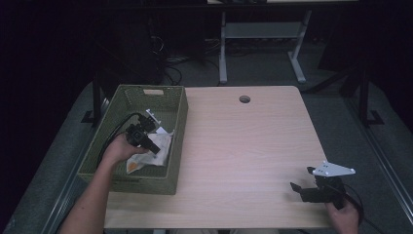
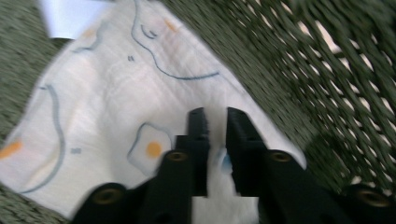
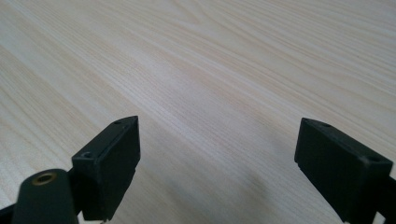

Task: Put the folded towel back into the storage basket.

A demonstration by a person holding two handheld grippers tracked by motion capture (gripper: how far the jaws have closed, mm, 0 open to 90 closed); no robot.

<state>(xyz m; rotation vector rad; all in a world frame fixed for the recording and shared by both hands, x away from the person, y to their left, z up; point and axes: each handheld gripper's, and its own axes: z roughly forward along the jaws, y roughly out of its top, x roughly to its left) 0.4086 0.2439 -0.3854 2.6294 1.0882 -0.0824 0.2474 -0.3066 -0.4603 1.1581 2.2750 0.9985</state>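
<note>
A white cloth (image 1: 158, 155) printed with fried eggs lies in the green woven basket (image 1: 179, 127) at the table's left. My left gripper (image 1: 155, 147) reaches down into the basket and hovers right over the cloth (image 2: 107, 102). In the left gripper view the left gripper (image 2: 215, 116) has its jaws a narrow gap apart, with cloth showing through the gap and no pad visibly pressing on it. My right gripper (image 1: 302, 178) rests low over the wooden table (image 1: 243, 146) near its front right corner. In its own view the right gripper (image 3: 217, 135) stands wide open over bare wood.
A white card or paper (image 1: 151, 116) lies in the basket beyond the cloth, seen as a white corner (image 2: 70, 16) in the left gripper view. The basket wall (image 2: 327, 70) rises close on the right of the jaws. The table has a round cable hole (image 1: 244, 99) at the back.
</note>
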